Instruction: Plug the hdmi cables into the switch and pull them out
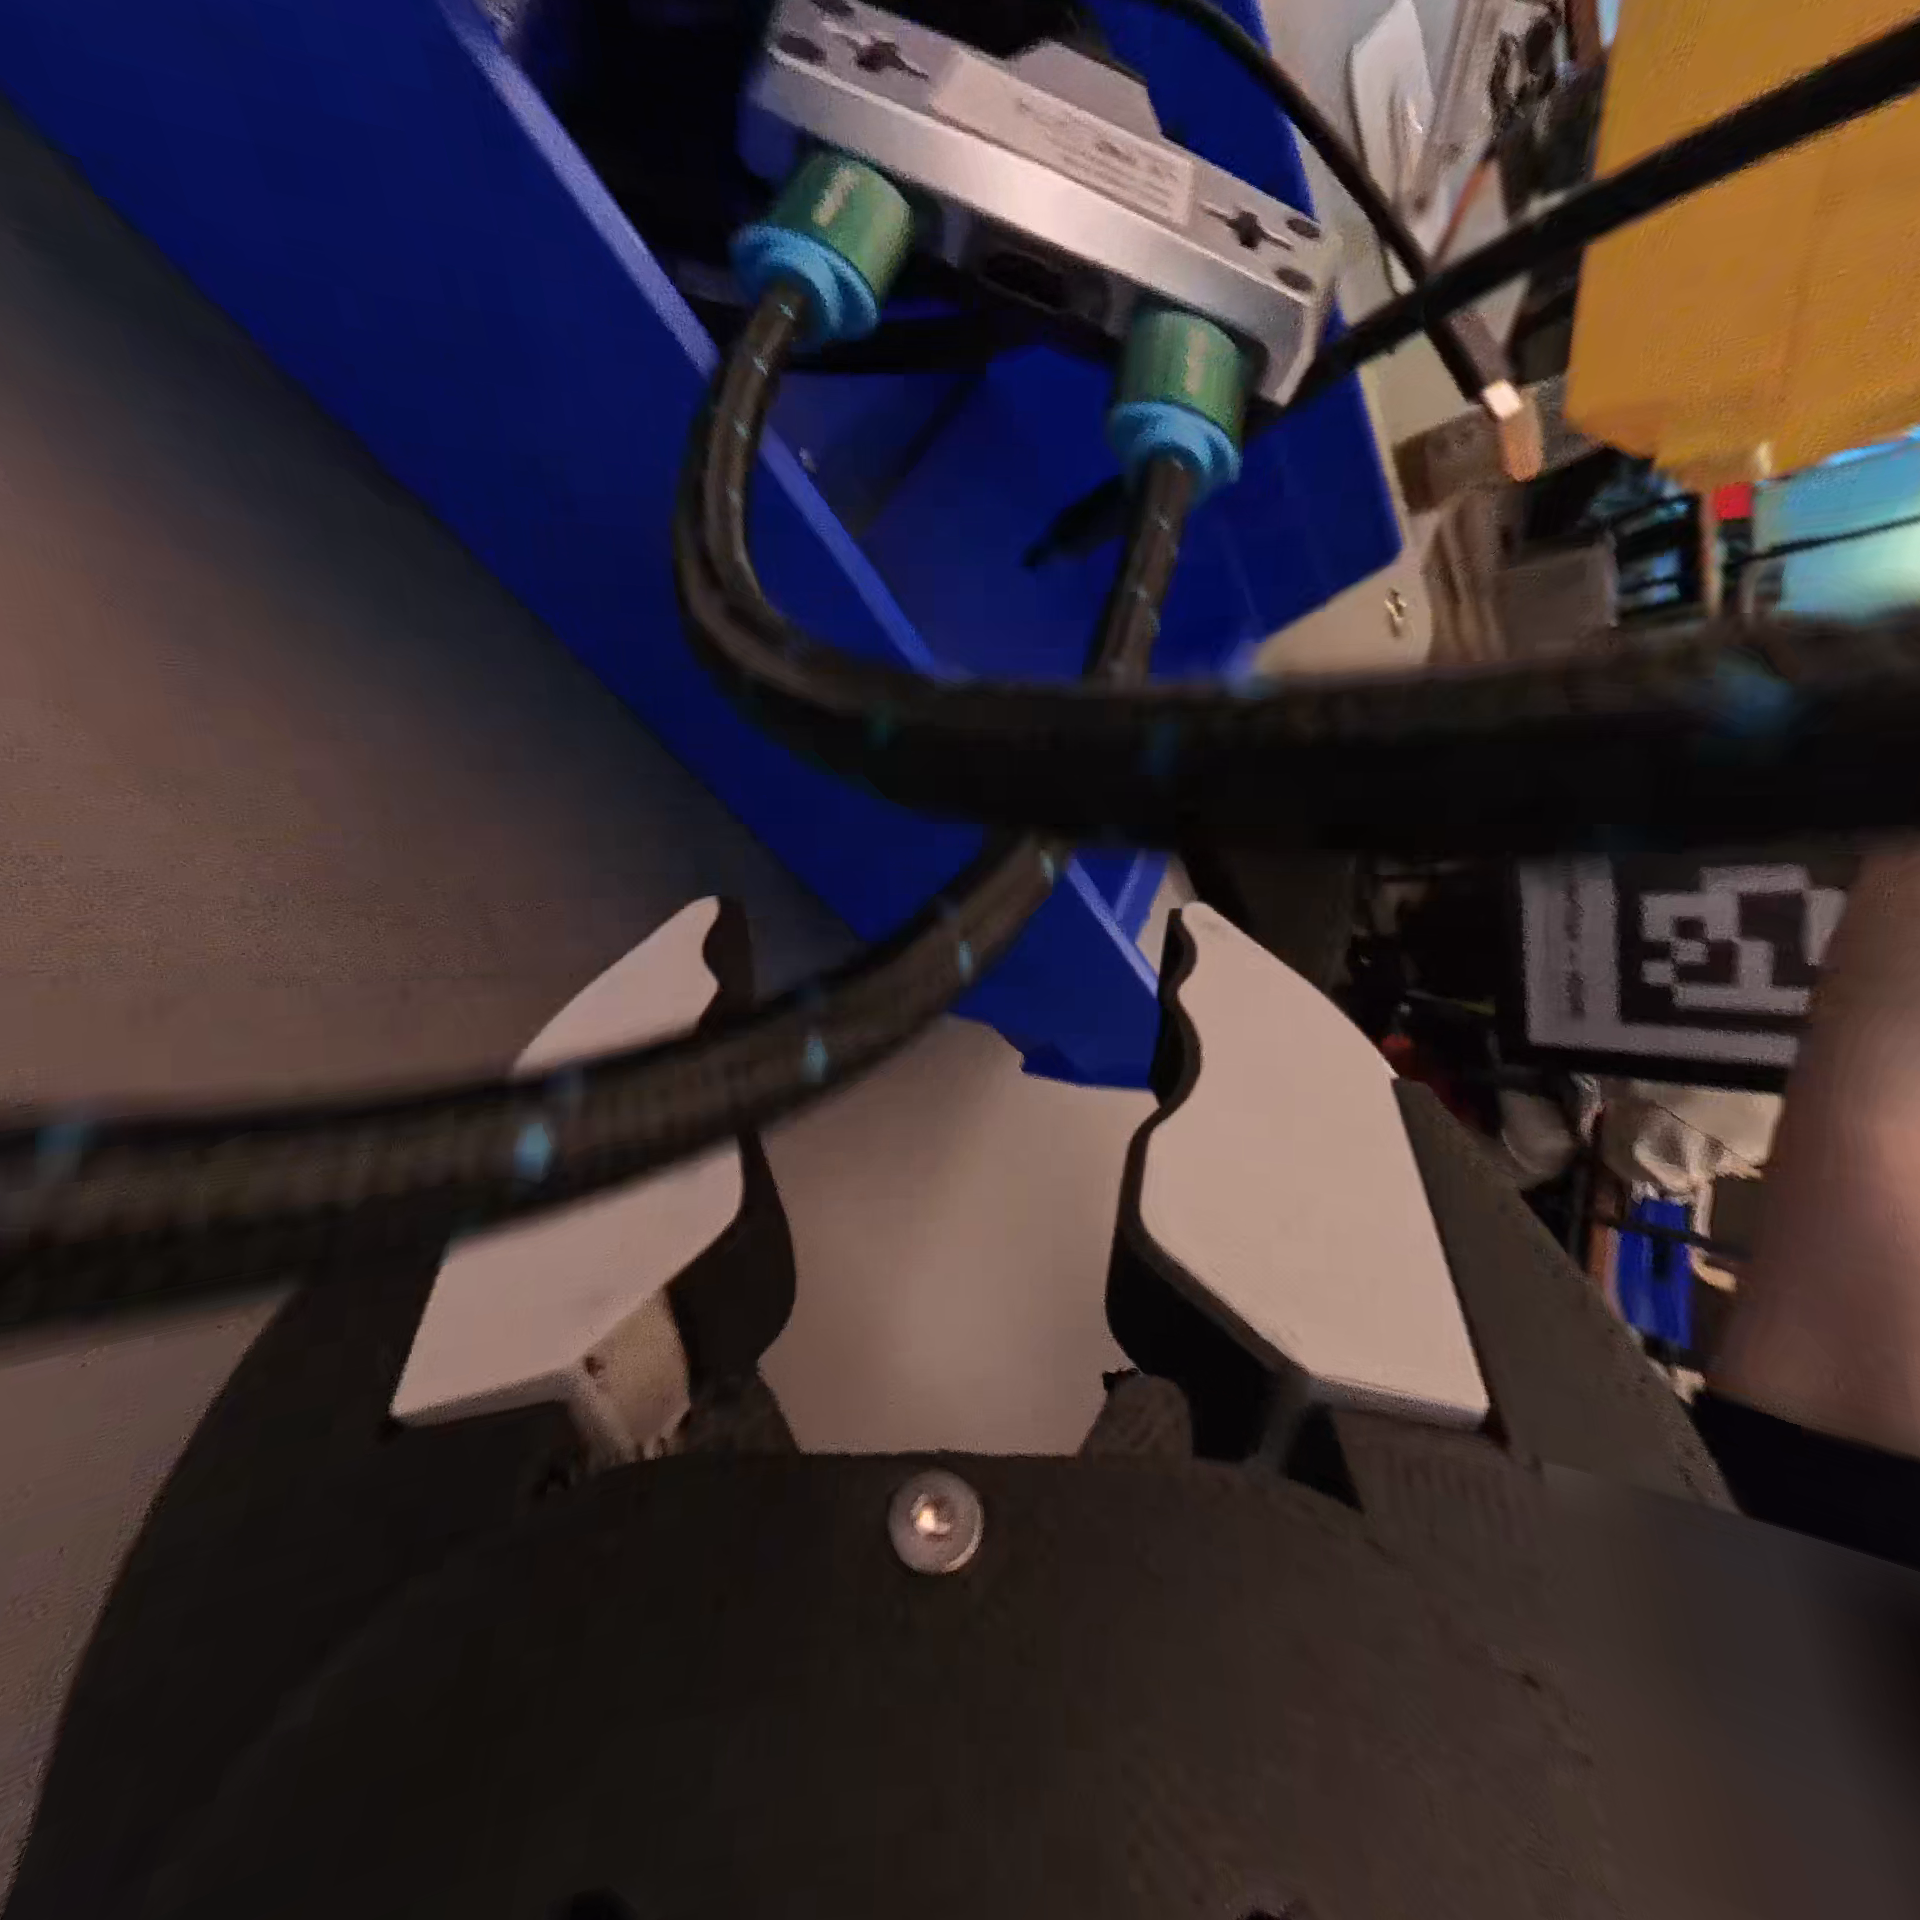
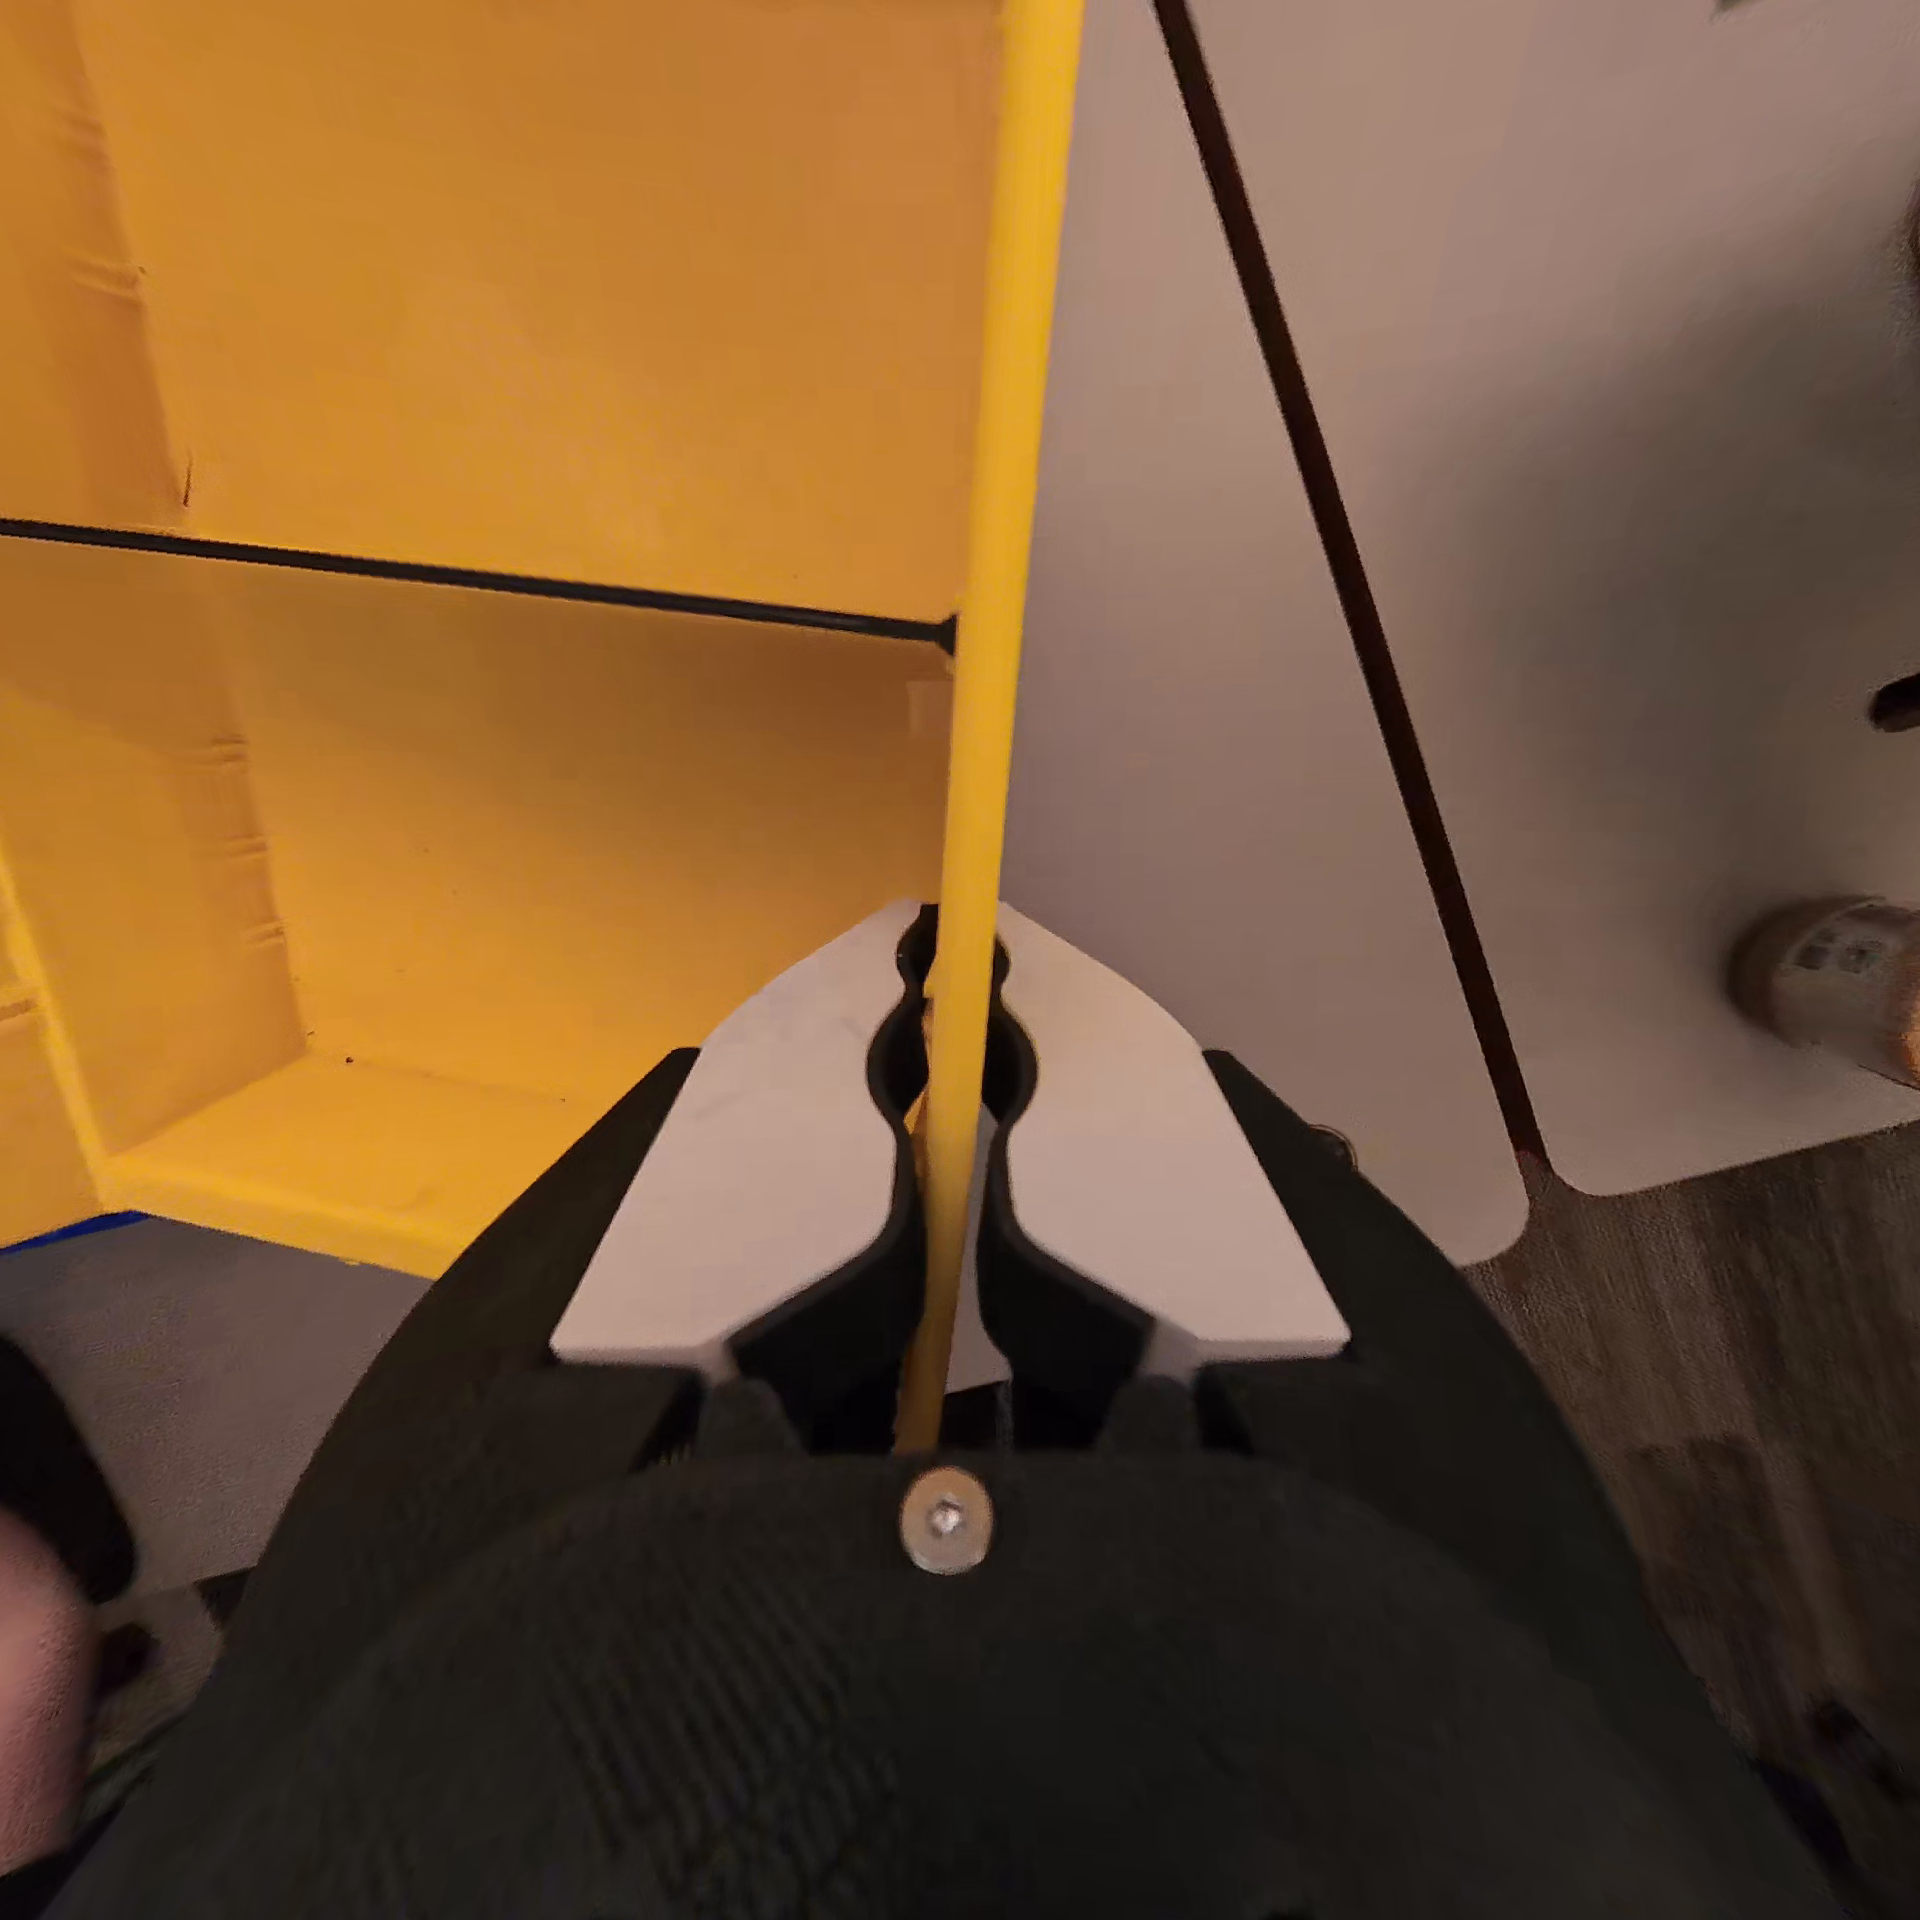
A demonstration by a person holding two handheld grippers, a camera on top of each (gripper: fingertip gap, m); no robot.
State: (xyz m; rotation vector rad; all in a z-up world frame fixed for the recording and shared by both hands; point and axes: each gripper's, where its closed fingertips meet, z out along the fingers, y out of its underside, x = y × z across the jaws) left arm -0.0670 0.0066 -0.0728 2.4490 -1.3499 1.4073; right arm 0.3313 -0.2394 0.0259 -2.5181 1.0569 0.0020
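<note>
The left gripper (image 1: 945, 935) is open and holds nothing. A black cable (image 1: 582, 1122) lies across its left finger. Straight ahead and higher up, two green plugs (image 1: 1179, 379) sit in the silver switch (image 1: 1039, 166), pointing back toward it, so this gripper is nearer. The right gripper (image 2: 951, 935) is clamped on the yellow bin's rim (image 2: 1013, 416), off to the side.

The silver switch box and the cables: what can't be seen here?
- Switch box, left wrist view: far end cut off by the top edge.
- Braided cables: free ends leave the picture's sides.
- Right wrist view: yellow bin wall, pinched by the right gripper, hides the switch box.
</note>
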